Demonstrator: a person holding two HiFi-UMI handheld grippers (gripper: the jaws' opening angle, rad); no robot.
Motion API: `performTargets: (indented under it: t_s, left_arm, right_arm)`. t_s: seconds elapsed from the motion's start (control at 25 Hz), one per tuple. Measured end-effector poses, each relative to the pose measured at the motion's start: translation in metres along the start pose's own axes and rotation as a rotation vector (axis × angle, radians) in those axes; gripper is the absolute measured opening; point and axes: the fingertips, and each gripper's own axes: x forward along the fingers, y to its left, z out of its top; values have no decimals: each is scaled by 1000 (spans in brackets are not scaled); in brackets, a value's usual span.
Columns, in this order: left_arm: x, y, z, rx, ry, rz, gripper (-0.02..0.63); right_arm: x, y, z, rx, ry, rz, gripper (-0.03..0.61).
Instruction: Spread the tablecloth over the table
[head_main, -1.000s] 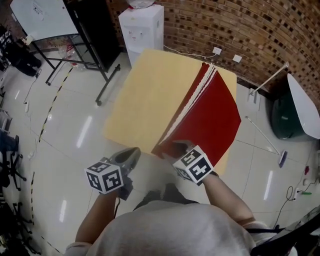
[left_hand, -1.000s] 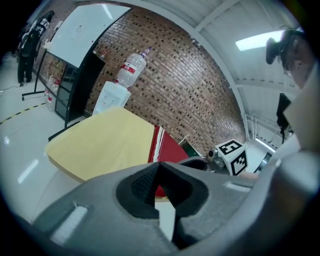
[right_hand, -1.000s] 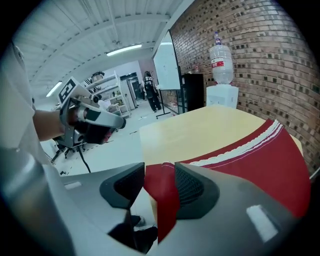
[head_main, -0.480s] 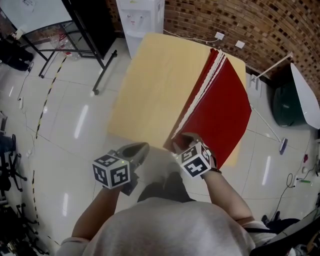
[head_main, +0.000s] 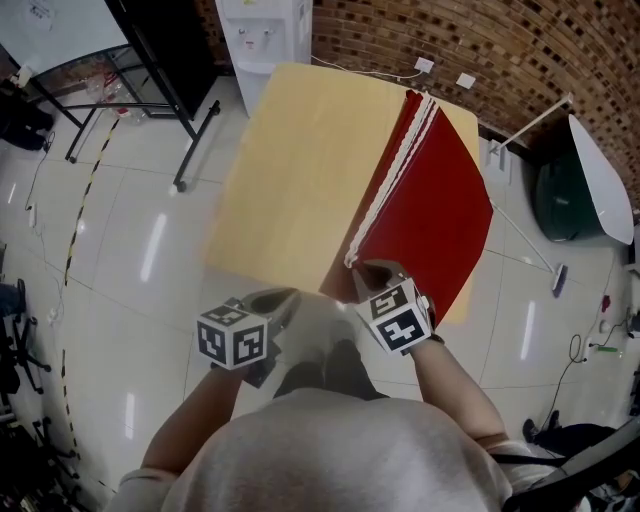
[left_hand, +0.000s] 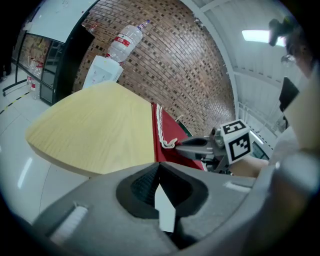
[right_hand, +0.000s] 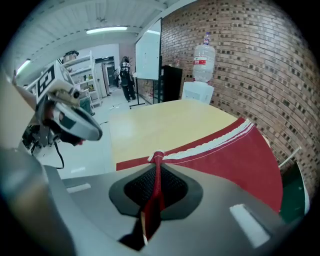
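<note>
The red tablecloth (head_main: 430, 200) lies folded on the table (head_main: 290, 170). It stretches straight ahead of the right gripper (head_main: 363, 272), along the side of the tabletop in front of that hand. Its white lace edge (head_main: 388, 185) runs away from the jaws' tips toward the far end. Those right jaws have just been closing, and they now pinch the cloth's near corner, a fold of red bunched between the pads. The left gripper (head_main: 290, 298) hovers just beside it, off the table's near edge, its jaws pressed together with nothing between them. Bare pale wood spreads ahead of them. Beyond the table's far end, well ahead of both pairs of jaws, stand a water dispenser (head_main: 262, 30) and a brick wall (head_main: 500, 45).
</note>
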Motion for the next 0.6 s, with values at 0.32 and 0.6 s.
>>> performTargets:
  t_s: [0.32, 0.6]
  left_arm:
    - [37, -15, -23, 13, 67, -67, 105]
    - [65, -20, -18, 158, 123, -6, 256]
  right_arm:
    - [-51, -39, 21, 118, -113, -32, 14]
    - [-64, -52, 9, 202, -146, -29, 14]
